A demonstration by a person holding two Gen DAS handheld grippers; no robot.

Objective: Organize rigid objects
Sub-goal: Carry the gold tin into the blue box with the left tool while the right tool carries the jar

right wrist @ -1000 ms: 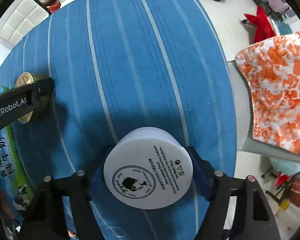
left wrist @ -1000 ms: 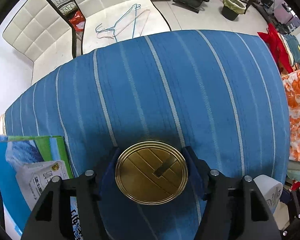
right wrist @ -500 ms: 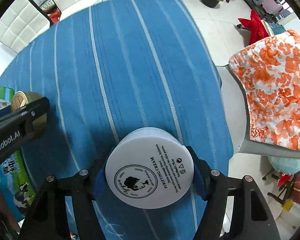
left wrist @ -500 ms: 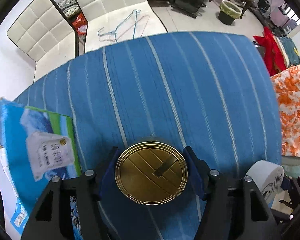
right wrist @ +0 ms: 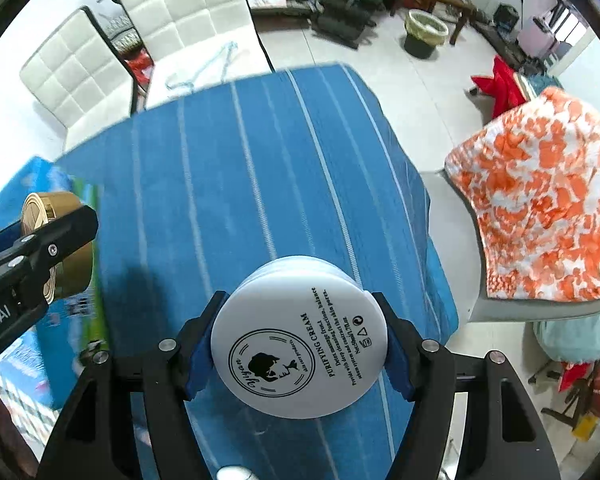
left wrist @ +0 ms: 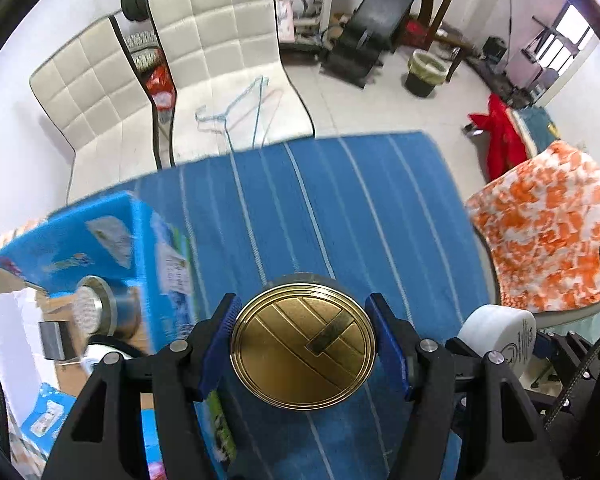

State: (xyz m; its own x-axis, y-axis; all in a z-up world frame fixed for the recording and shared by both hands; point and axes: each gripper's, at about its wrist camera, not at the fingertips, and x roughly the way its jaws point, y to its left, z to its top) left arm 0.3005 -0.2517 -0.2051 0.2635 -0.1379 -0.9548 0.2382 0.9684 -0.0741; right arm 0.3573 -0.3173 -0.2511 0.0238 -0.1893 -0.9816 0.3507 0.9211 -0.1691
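My left gripper is shut on a round jar with a gold lid and holds it above the blue striped tablecloth. My right gripper is shut on a white cream jar with black print, also held above the cloth. The white jar shows at the right edge of the left wrist view. The gold jar and the left gripper show at the left of the right wrist view.
An open blue carton stands at the table's left, with a metal can and other items inside. Two white chairs stand beyond the far edge, one with wire hangers. An orange-patterned cloth covers a chair at the right.
Both grippers have risen and pulled back with their jars, so the table looks smaller and the room is in view. The blue carton's inside now shows at left.
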